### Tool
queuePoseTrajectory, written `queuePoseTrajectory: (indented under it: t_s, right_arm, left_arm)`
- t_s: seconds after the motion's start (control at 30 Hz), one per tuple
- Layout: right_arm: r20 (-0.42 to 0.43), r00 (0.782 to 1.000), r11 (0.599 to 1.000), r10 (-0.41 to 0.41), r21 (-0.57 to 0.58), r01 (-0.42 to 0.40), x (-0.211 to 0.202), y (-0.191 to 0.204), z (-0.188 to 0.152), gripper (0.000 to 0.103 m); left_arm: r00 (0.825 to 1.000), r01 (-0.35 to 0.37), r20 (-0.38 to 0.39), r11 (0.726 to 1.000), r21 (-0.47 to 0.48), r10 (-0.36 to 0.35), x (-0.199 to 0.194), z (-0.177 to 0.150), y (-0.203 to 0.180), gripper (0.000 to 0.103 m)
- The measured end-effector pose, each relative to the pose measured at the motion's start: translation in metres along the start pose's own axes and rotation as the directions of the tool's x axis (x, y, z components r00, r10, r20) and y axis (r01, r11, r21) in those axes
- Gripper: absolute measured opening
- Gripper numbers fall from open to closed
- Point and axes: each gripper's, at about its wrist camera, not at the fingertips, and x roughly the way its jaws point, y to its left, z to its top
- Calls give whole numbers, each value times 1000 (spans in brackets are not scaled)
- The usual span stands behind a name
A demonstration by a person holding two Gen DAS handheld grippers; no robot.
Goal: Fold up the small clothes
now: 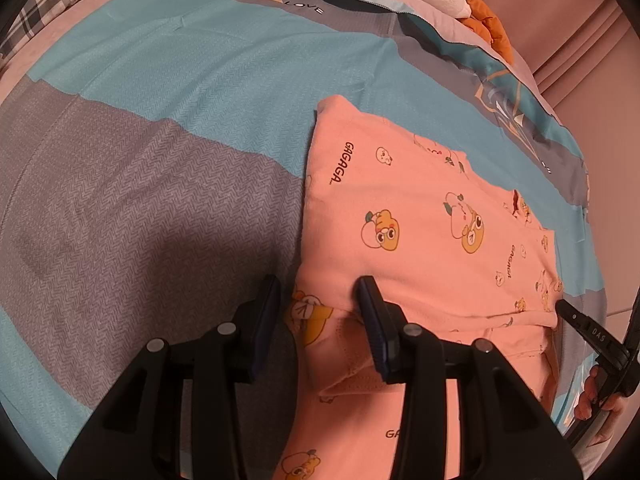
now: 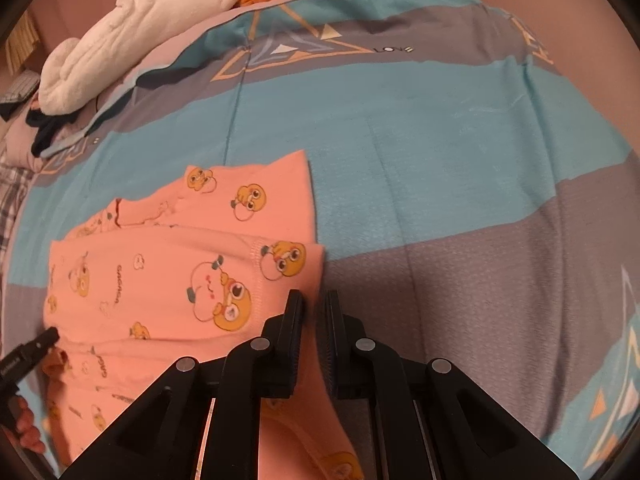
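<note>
Left tool (image 1: pixel 320 292), jaws wide, straddles the garment's edge; right tool (image 2: pixel 314 304), jaws narrow, pinches the pink garment (image 1: pixel 420 232) printed "GAGAGA", lying lengthwise away from both tools on the "LOVE" bedspread (image 1: pixel 160 100).

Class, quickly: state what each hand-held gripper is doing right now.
Left hand-held gripper: open, straddling the edge of the pink garment.
Right hand-held gripper: nearly closed; grip cannot be told.

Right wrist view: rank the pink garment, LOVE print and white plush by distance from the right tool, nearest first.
1. Pink garment: at the right tool, lower left.
2. LOVE print: on the bedcover, upper middle.
3. White plush: far upper left, at the bed's edge.
</note>
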Motion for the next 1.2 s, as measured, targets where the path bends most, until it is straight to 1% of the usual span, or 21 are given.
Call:
queuePoseTrajectory:
  t_s: [0.13,0.33,0.53,0.6,0.67,0.83,0.93,0.97,1.0,1.03,1.1,1.13,1.2]
  right_arm:
    - [-23,1000,1000,12,13,-11,6,-2,-5,6]
    - [-16,1000,1000,-5,12,5,2,-1,-3,6]
    - [18,1000,1000,-24,7,24,-15,2,-8,6]
    - [40,999,1000,-23,1,23,-25,3,-9,6]
    - [69,997,1000,-23,-6,23,-37,5,-11,6]
    - [142,990,999,-8,-43,15,-69,12,-15,10]
    - [191,982,997,0,-75,14,-89,20,-21,10]
    - [204,979,997,6,-81,11,-94,21,-21,11]
    - [223,975,996,18,-89,2,-102,22,-23,12]
    - [233,972,996,26,-93,-5,-107,23,-23,15]
    - [256,966,995,44,-100,-19,-117,23,-25,42]
    - [278,959,994,57,-108,-28,-125,23,-29,48]
    - [294,953,992,66,-121,-31,-131,24,-31,50]
  left_arm:
    - [1000,2,3,999,-35,-2,-1,-1,2,43]
    - [1000,-5,-4,999,-36,5,-4,0,2,44]
    - [1000,-29,0,1000,-5,29,-19,-7,-4,46]
    - [999,-36,18,999,10,35,-30,-10,-8,46]
    - [999,-24,42,1000,18,23,-42,-12,-12,47]
    - [993,41,110,998,37,-45,-81,-18,-21,56]
    - [988,62,140,996,59,-70,-100,-23,-26,67]
    - [986,68,148,995,67,-77,-106,-25,-28,74]
    - [984,75,157,994,74,-86,-113,-28,-29,82]
    - [982,82,164,993,83,-95,-119,-31,-30,85]
    - [979,93,172,991,96,-109,-129,-36,-32,89]
    - [978,98,176,990,101,-115,-134,-39,-32,90]
    - [975,109,184,988,109,-127,-141,-43,-32,94]
